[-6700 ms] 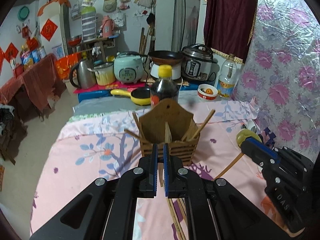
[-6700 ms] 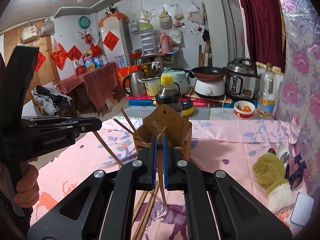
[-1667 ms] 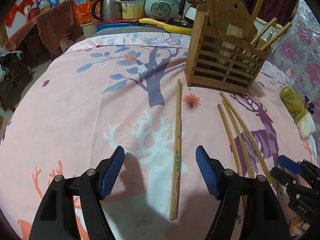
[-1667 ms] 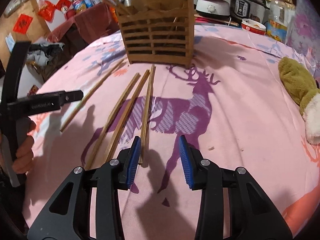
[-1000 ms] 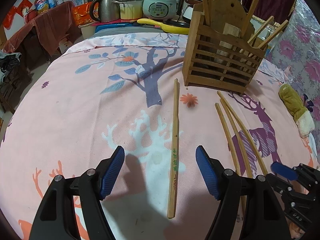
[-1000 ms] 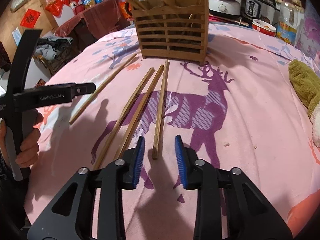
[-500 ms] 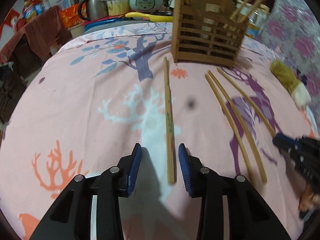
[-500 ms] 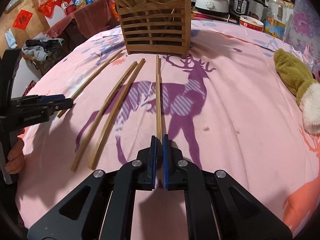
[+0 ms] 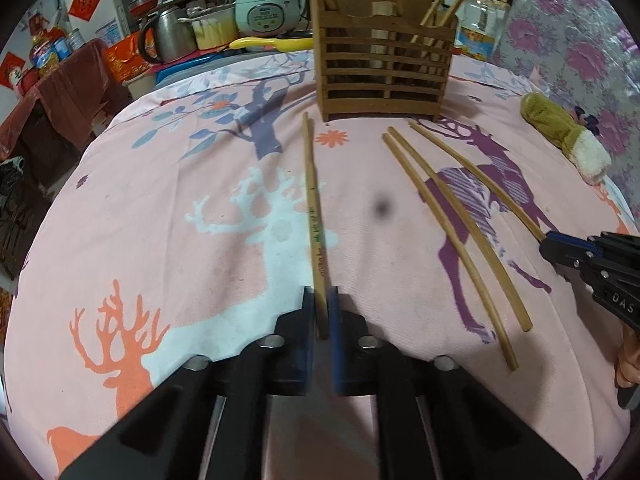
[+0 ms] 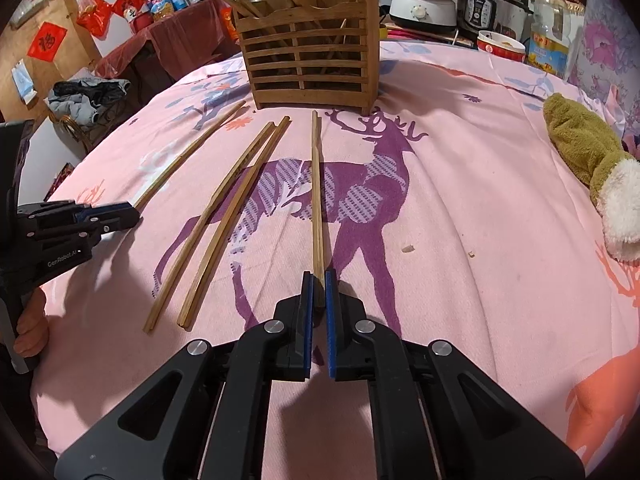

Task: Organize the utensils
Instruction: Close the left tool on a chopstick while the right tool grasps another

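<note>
On the table under a pink deer-print cloth (image 9: 160, 208), the left claw (image 9: 320, 300) has just closed on the near end of a long bamboo chopstick with green lettering (image 9: 314, 208), whose long axis runs straight away toward the slatted wooden utensil holder (image 9: 384, 76) at the far side. The right claw (image 10: 317, 284) is likewise clamped on the near end of a plain bamboo chopstick (image 10: 316, 184) pointing at the same holder. Between them lies a loose pair of bamboo chopsticks (image 10: 224, 216), angled far-right. Only the right wrist view shows a black pressure cooker (image 10: 492, 8); only the left shows a white rice cooker (image 9: 268, 10). An olive plush mitten (image 10: 588, 160) lies far right.
</note>
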### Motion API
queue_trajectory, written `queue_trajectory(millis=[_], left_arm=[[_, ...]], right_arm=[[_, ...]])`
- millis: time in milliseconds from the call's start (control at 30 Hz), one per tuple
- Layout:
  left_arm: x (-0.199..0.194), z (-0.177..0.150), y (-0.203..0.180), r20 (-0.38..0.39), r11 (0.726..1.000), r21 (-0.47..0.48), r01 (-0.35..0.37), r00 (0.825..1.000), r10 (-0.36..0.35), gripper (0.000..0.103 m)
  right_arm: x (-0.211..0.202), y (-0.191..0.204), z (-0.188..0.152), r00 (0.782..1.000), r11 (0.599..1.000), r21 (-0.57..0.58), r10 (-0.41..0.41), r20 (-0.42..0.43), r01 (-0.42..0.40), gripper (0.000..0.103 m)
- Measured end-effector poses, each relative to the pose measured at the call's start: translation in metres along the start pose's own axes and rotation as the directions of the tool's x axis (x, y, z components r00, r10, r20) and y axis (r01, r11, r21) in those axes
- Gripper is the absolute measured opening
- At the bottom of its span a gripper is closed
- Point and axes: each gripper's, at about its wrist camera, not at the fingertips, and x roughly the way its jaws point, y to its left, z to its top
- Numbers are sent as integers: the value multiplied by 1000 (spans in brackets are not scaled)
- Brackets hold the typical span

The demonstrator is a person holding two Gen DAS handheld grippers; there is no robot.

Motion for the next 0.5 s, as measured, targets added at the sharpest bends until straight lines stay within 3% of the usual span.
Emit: queue_trajectory(millis=[167, 500], left_arm=[[-7, 3, 4, 26, 1000, -24, 18, 1000, -17, 6], [-45, 9, 4, 183, 999, -34, -9, 983, 15, 6]], right_arm=[[-11, 3, 3, 998, 1000, -18, -25, 58, 26, 6], [-41, 6, 9, 982, 999, -25, -31, 184, 36, 6]])
